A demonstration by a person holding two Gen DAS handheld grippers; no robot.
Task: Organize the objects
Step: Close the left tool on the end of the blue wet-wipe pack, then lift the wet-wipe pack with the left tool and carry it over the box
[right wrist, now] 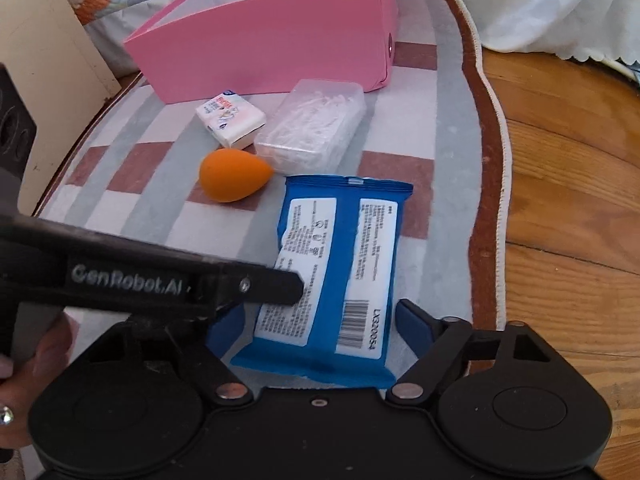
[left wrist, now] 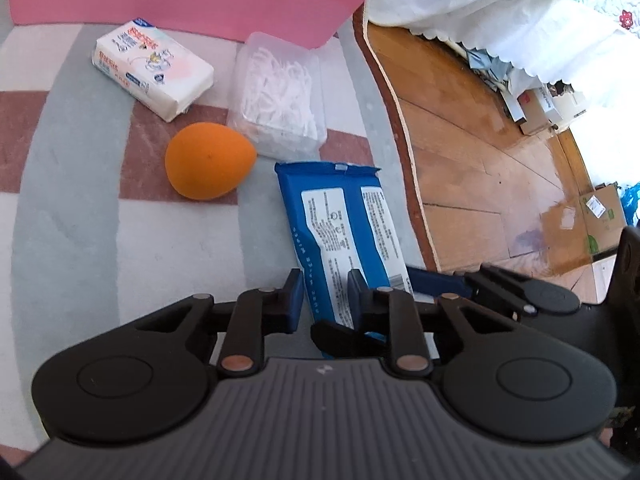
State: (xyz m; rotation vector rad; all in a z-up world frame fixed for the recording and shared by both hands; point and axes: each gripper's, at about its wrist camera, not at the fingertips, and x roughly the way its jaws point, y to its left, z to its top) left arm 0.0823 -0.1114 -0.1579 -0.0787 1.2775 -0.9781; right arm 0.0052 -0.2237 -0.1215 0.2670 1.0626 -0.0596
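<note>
A blue wipes pack (right wrist: 336, 264) lies label-up on the striped rug (right wrist: 132, 216); it also shows in the left wrist view (left wrist: 340, 224). My right gripper (right wrist: 320, 320) is open, its blue fingers on either side of the pack's near end. My left gripper (left wrist: 326, 284) sits over the pack's left near part with its fingers slightly apart, not gripping. An orange egg-shaped sponge (right wrist: 232, 176), a clear box of floss picks (right wrist: 312, 124) and a small white tissue pack (right wrist: 232, 118) lie beyond it. An open pink box (right wrist: 272, 48) stands behind them.
The rug's brown edge (right wrist: 484, 160) borders a wooden floor (right wrist: 572, 200) on the right. A white bed skirt (left wrist: 500, 12) hangs at the far right, with cardboard boxes (left wrist: 600, 208) on the floor. A beige panel (right wrist: 52, 80) stands at the left.
</note>
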